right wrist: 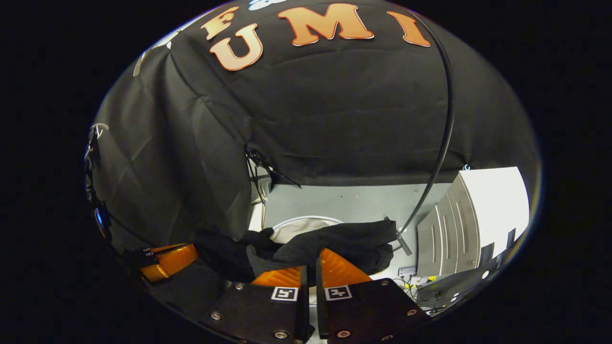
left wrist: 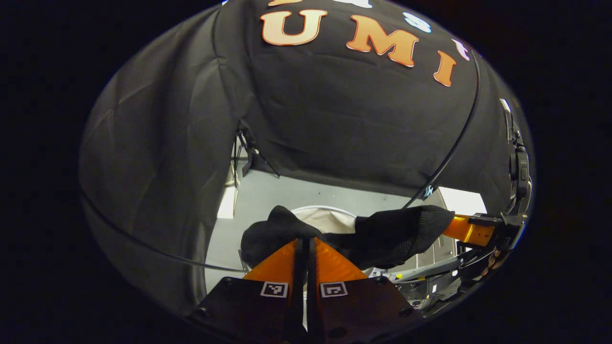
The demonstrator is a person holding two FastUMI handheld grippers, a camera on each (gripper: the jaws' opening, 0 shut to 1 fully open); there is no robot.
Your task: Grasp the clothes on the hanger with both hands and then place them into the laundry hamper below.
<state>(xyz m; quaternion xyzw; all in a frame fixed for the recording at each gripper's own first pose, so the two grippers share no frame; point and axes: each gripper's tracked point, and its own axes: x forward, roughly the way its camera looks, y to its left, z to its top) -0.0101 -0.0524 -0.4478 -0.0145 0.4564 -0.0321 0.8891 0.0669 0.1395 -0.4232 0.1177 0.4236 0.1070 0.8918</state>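
Observation:
A black garment hangs stretched between both grippers, just above the hamper, a white-lined tub on the grey floor. My left gripper is shut on the garment's left end, the cloth bunched over its tips. In the left gripper view, the right gripper's fingers reach into the cloth's far right end. In the right gripper view, my right gripper is shut on the black garment, which drapes leftward to the left gripper's fingers. The hamper's rim shows behind the cloth.
The booth's black cloth wall stands close behind the hamper. A thin black cable curves down on the right. A white cabinet stands at the right, with small clutter on the floor by its foot.

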